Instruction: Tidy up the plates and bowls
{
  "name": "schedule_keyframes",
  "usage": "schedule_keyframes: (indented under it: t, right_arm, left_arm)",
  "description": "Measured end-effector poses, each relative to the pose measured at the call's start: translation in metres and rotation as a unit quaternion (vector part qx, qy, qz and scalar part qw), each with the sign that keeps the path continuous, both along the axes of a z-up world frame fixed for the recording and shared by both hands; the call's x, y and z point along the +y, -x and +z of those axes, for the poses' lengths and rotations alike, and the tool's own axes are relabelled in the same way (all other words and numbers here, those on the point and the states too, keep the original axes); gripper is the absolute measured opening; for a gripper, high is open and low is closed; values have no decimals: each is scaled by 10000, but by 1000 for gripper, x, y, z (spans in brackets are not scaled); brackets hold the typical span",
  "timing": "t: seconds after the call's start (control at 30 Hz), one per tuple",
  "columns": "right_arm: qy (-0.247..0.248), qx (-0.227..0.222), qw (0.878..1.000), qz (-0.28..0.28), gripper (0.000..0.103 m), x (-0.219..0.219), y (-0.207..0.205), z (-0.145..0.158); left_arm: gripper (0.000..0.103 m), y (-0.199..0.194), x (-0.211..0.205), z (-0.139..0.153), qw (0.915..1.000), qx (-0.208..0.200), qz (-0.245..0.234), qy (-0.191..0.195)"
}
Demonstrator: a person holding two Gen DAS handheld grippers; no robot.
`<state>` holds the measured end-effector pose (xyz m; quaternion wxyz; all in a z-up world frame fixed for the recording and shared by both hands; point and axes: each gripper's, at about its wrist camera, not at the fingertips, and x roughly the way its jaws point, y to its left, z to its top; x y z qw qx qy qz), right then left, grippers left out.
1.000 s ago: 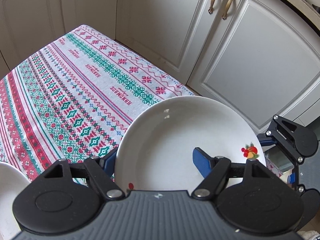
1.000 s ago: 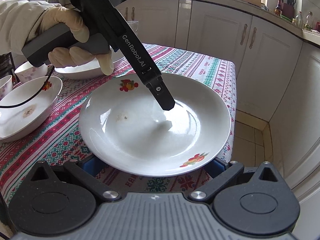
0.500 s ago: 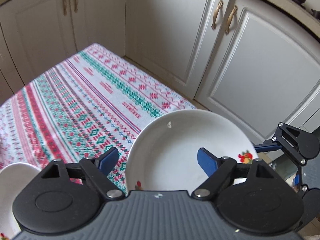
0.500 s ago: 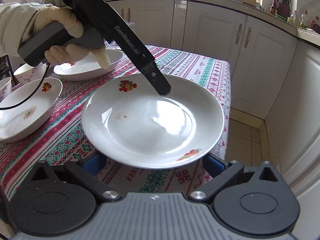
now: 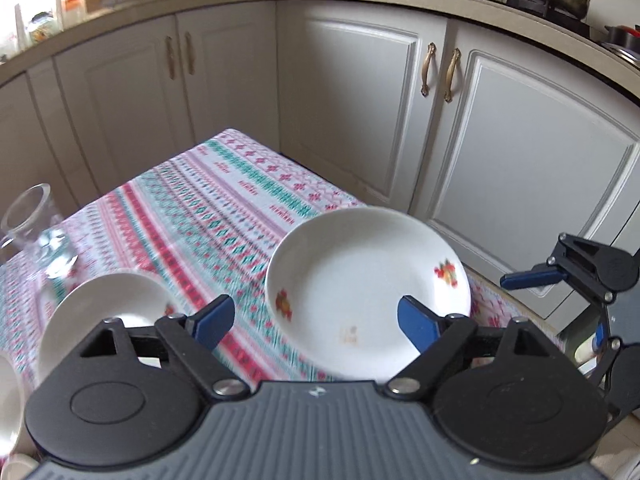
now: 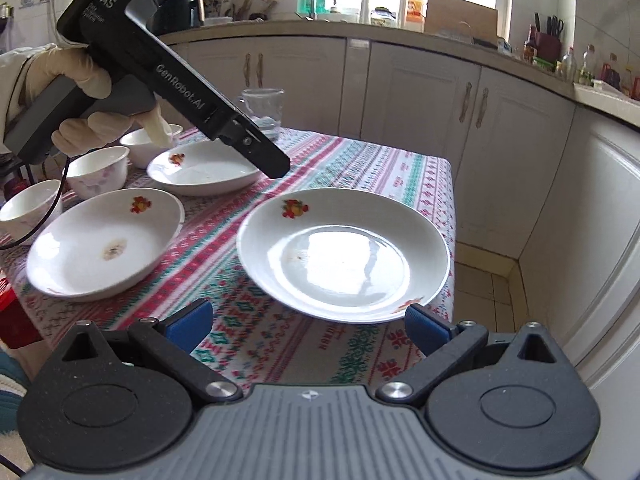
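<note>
Glass jug (image 6: 262, 110) on patterned tablecloth (image 6: 360, 168) beside cabinets (image 5: 360, 112).

bare cloth (image 6: 256, 216) between plates, bowls (image 6: 98, 168) crowding far-left edge

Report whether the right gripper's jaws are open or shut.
Open: the right gripper has its jaws spread wide, empty, short of the plate.

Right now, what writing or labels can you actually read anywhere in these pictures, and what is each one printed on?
"GenRobot.AI": white letters along the black body of the left gripper.
"DAS": near the top of that same gripper; the small lines under it are too small to read.
Red lettering woven into the tablecloth: partly visible near the front edge, upside down, not readable.
Bottles and boxes on the counter: labels too small.
</note>
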<state>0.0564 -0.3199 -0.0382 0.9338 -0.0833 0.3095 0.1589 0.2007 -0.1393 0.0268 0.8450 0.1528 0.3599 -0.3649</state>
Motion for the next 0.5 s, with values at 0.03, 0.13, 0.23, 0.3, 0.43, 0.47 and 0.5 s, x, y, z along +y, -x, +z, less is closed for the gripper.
schedule_keyframes:
  t: [0.03, 0.13, 0.23, 0.3, 0.43, 0.47, 0.5]
  right_arm:
    - [-6, -13, 10000, 24, 103, 3, 3, 1]
    - [-66, -3, 9999, 150, 103, 12, 12, 0]
    - [-49, 13, 9995, 308, 103, 22, 19, -3]
    - [-66, 58, 9991, 403, 103, 28, 21, -7]
    - [-80, 156, 9983, 548, 103, 42, 24, -14]
    - [-84, 187, 9981, 576, 103, 45, 24, -16]
    - [-89, 205, 9980, 599, 103, 48, 25, -17]
  left_arm:
    - [90, 7, 6, -1, 10000, -18, 59, 3]
    - [90, 29, 26, -4, 9996, -21, 274, -1]
    - [90, 49, 46, -8, 9986, -117, 508, -19]
    - [90, 63, 58, -12, 9973, -126, 718, 31]
    - [90, 85, 83, -20, 9939, -87, 1093, 95]
    - [90, 90, 88, -22, 9932, -94, 1156, 74]
    - [90, 96, 92, -24, 9924, -116, 1225, 54]
